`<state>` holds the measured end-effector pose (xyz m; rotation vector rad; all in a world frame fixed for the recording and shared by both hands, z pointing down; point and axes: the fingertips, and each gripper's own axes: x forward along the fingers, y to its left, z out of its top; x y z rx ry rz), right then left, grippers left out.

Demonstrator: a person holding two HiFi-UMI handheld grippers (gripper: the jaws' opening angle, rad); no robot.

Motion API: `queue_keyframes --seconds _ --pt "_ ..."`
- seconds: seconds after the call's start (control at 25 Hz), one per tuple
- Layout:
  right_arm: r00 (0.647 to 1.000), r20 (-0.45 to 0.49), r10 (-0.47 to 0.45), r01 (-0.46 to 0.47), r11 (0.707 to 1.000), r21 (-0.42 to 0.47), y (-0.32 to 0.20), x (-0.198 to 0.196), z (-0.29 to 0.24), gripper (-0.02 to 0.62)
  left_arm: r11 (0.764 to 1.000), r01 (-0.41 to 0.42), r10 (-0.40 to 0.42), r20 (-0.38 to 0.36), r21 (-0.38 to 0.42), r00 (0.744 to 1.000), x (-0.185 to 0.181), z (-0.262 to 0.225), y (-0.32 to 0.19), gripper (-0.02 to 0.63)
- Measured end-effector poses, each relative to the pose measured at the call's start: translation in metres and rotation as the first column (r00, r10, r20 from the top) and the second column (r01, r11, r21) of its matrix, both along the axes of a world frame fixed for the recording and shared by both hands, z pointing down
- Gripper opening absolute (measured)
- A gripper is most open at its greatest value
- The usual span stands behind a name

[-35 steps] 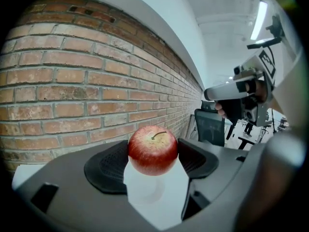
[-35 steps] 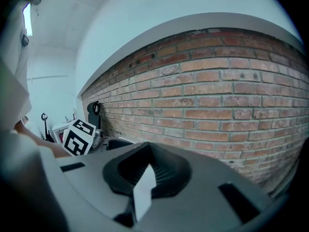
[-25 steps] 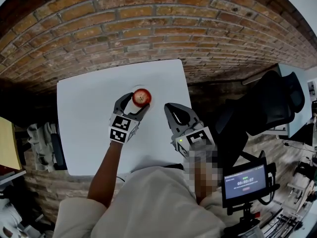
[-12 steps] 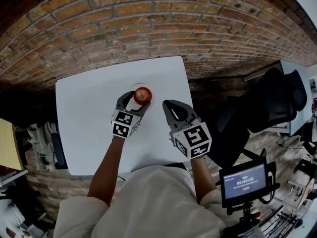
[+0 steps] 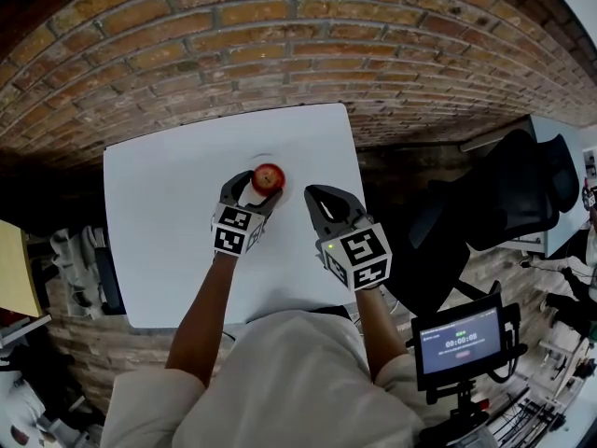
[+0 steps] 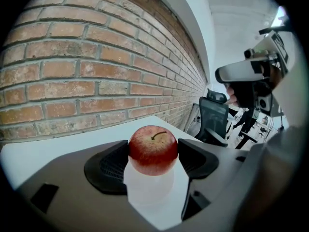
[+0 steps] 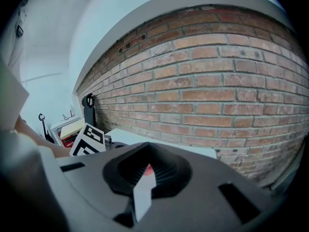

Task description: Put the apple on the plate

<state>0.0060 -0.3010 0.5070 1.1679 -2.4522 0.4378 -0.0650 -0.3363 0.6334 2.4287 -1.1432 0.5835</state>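
Grasping apple (image 5: 268,176) over plate (image 6: 149,187): left gripper (image 5: 254,190) fingers; right gripper (image 5: 315,197) fingers clenched empty, just beside.

Right gripper view: apple (image 7: 145,169) shows only as a red sliver between the jaws. Left gripper view: plate (image 6: 149,190) rim indistinct, white on white; apple-to-plate contact cannot be told. Head view: screen (image 5: 459,341) readout too small to read.
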Motion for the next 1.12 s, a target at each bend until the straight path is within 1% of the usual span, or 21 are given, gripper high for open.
queue_keyframes --seconds 0.6,1.12 --pt "1.000 -0.013 0.006 -0.006 0.999 -0.046 -0.007 -0.001 0.023 0.002 0.999 0.010 -0.009 0.038 -0.042 0.999 -0.007 0.032 -0.007 0.330" --pt "1.000 -0.015 0.012 -0.013 0.998 -0.069 -0.004 0.004 0.033 0.002 0.998 0.016 -0.013 0.062 -0.055 0.998 -0.008 0.046 -0.010 0.330"
